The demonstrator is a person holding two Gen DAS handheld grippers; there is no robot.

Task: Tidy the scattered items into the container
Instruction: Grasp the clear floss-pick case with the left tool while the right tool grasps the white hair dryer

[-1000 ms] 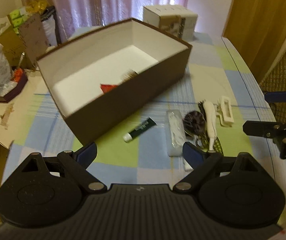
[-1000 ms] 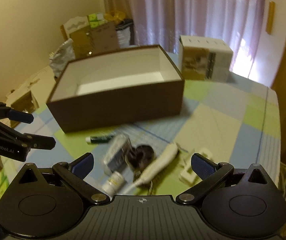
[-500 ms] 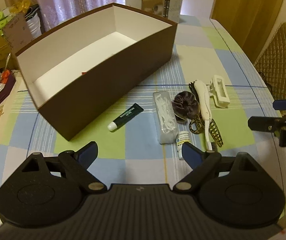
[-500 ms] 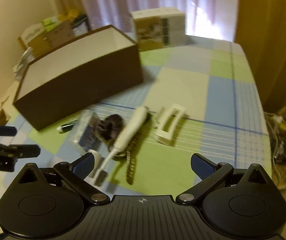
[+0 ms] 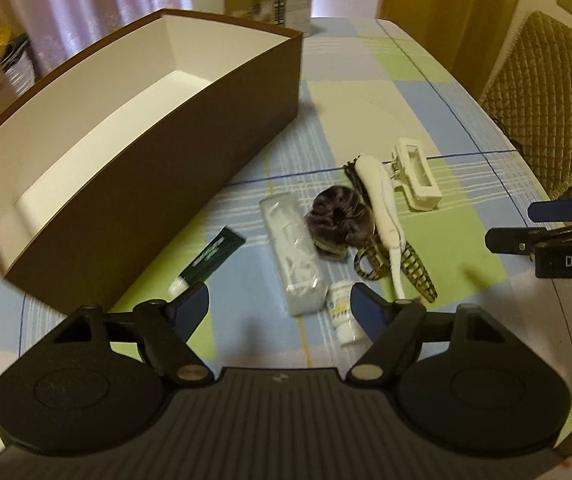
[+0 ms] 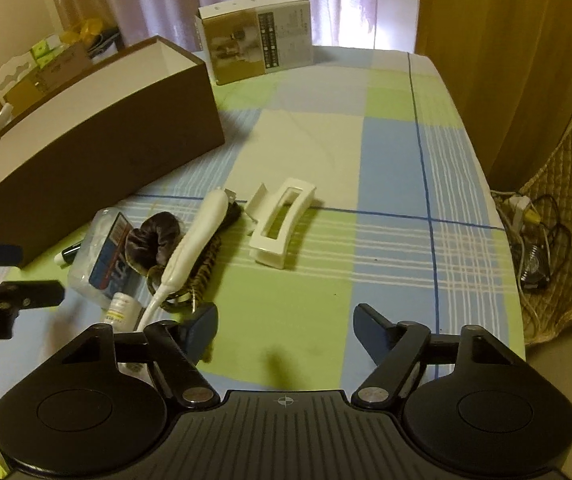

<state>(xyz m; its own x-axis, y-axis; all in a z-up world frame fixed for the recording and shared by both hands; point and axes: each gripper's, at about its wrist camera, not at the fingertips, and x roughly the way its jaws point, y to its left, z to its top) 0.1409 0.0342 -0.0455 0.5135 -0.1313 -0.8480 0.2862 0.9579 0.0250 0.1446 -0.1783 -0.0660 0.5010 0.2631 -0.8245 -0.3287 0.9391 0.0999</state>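
Grippers (image 5: 280, 304) (image 6: 285, 328) agape above scattered toiletries (image 5: 347, 236)

printed carton (image 6: 254, 38) at the checked tablecloth's (image 6: 397, 152) far end, quilted chair (image 5: 545, 92) beside

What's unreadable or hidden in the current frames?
- Brown box floor: both wrist views, hidden by its near wall.
- Small white bottle: left view, partly behind the left hand-held gripper finger; label too small.
- Dark green tube: right view, mostly hidden by the clear packet.
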